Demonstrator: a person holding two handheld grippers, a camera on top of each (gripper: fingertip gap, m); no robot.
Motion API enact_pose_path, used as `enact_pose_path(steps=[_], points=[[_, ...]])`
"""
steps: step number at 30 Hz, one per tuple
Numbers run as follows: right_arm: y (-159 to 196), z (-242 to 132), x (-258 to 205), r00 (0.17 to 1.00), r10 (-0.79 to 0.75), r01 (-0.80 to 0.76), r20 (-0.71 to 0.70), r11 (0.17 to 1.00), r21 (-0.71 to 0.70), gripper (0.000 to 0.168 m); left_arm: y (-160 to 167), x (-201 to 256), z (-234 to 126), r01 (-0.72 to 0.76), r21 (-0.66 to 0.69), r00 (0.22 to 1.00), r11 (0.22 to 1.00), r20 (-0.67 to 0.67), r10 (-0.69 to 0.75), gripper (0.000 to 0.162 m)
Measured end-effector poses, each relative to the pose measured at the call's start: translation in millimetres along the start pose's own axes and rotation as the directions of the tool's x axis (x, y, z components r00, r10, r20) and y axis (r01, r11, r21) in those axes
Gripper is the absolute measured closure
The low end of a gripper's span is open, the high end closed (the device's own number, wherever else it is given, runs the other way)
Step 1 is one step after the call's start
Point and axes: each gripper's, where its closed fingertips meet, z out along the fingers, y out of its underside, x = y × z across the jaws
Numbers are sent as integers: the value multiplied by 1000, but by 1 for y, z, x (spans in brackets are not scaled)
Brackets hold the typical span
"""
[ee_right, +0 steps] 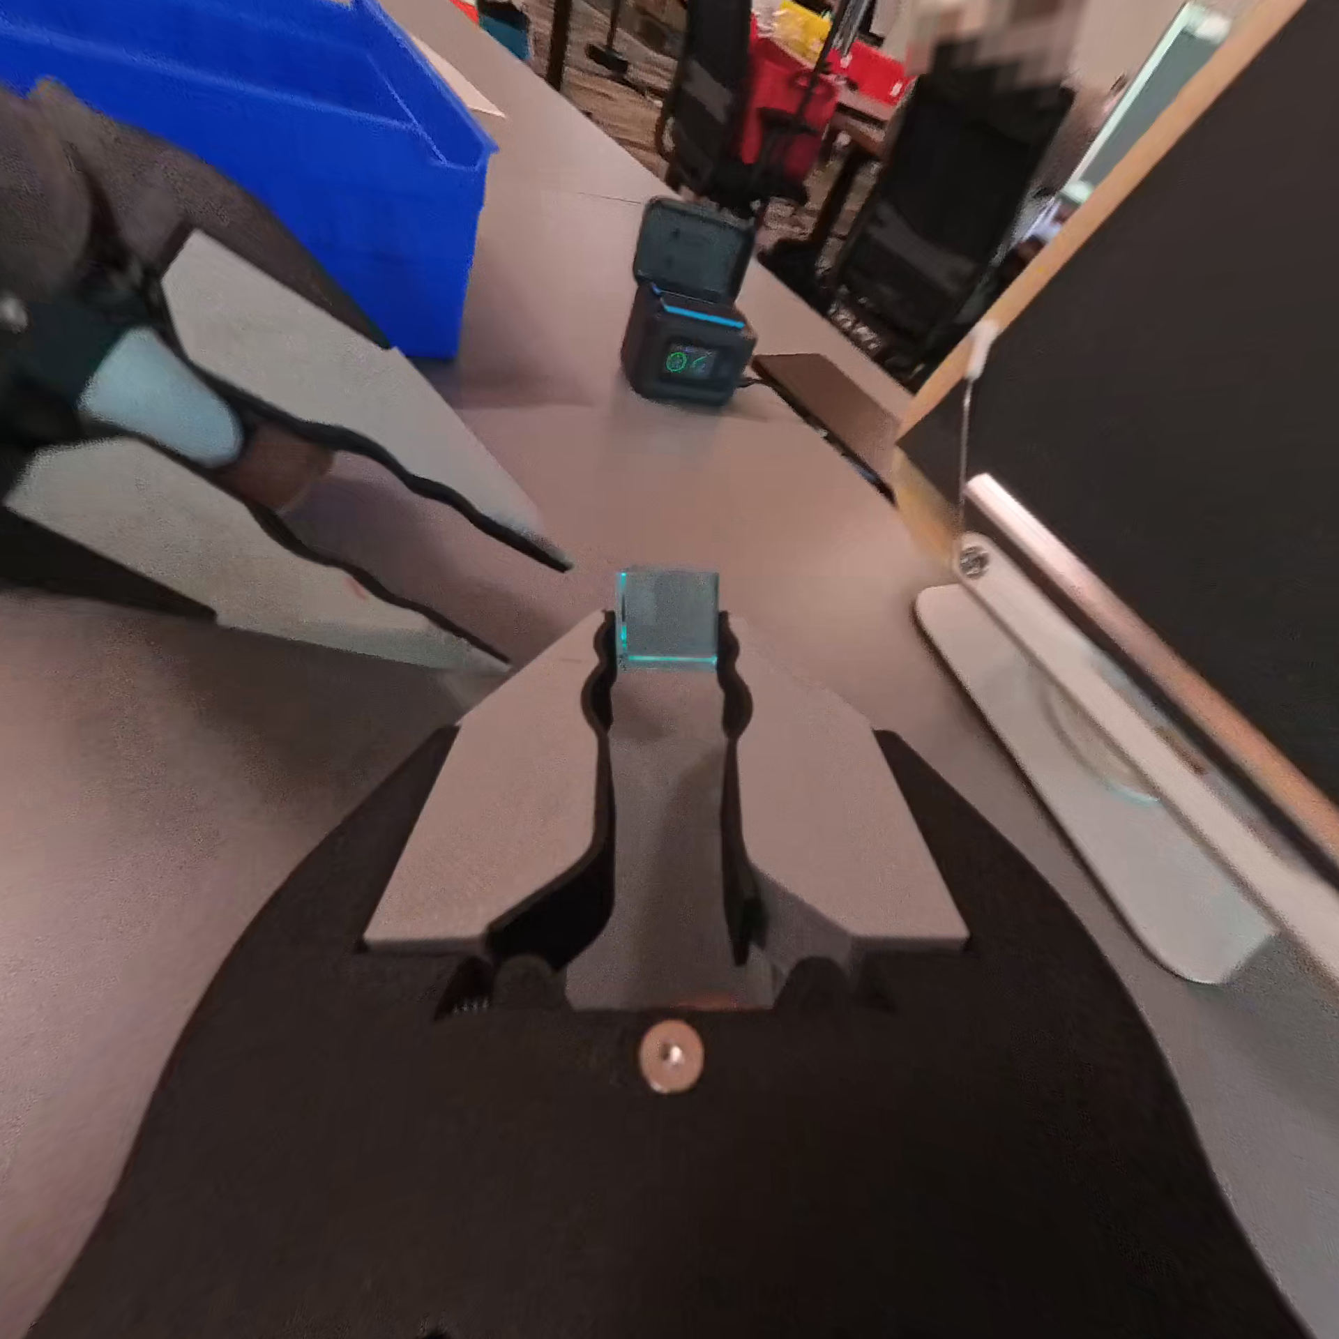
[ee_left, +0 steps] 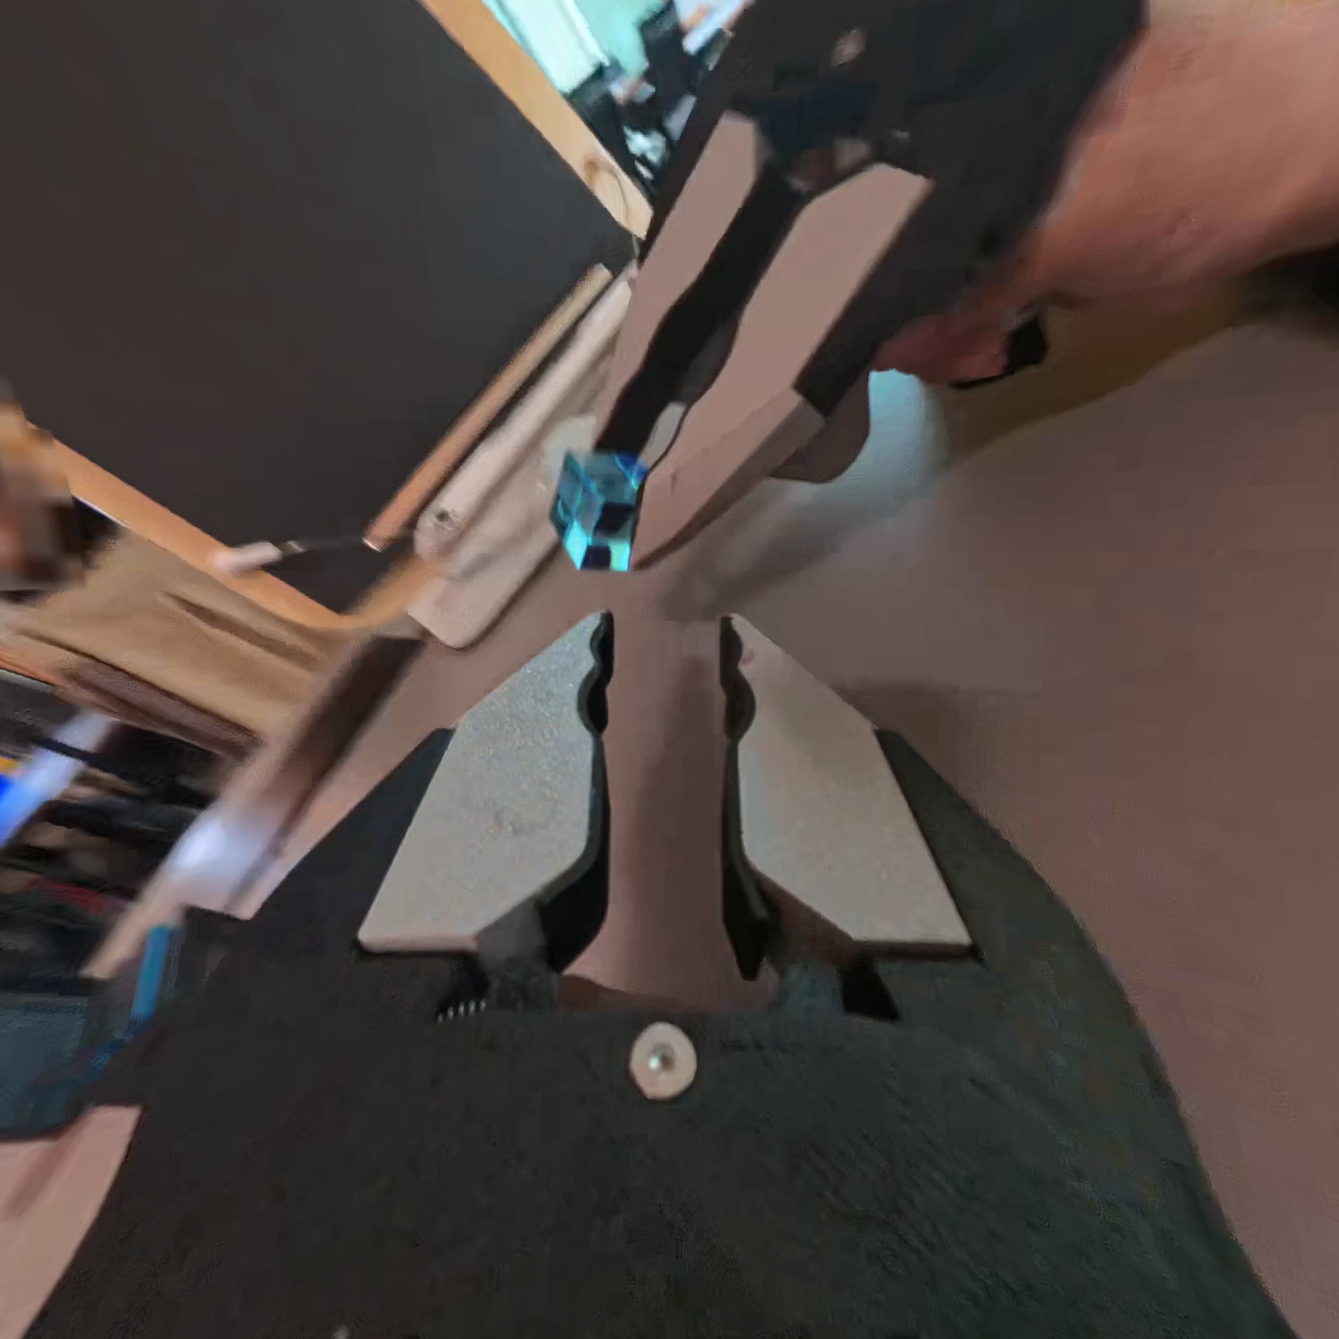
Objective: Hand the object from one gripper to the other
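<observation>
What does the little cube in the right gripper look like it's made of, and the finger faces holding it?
Cube: likely clear glass or acrylic, glossy; you see through it and its edges glow teal. Right gripper finger faces: matte grey, finely grainy, probably plastic or a coated plate over black bodies; unsure which.

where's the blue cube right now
The blue cube is pinched at the tips of the right tongs, above the table, just ahead of the open left tongs.

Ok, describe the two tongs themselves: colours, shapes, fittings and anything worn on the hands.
Both match. The left tongs have a wide black textured body flaring outward, one round silver screw at its centre, and two flat pale grey wedge fingers with wavy black inner edges. The right tongs look the same. No cables show. The picture is too blurred to tell whether the hand wears anything.
</observation>
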Motion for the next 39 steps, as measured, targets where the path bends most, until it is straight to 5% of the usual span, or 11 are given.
enact_pose_path(steps=[7,12,15,20,24,28,32,39], points=[[-20,-16,-10,850,-467,477,-243,878,-20,144,-15,-5,-11,543,-2,825,839,-186,-534,111],[-12,-13,-28,709,-662,660,-242,744,-104,144,-30,2,-17,717,-16,649,697,-351,-675,103],[-9,-10,-40,627,-741,736,-240,664,-128,144,-25,1,-16,710,-24,657,704,-338,-674,121],[-11,-6,-54,671,-712,712,-206,697,-87,142,-17,7,-13,547,-39,796,836,-287,-534,139],[4,-5,-59,875,-484,484,23,874,-32,135,9,-20,-10,22,-89,998,996,53,-17,138],[-3,-17,-41,973,32,-33,228,999,-1,117,-17,-17,-16,-419,10,890,908,205,408,138],[-27,-29,-36,834,352,-410,426,911,48,113,-33,-21,-19,-535,10,803,845,318,505,138],[-20,-19,-40,824,381,-418,419,909,-4,128,-39,-3,-7,-590,-49,759,806,307,575,138]])
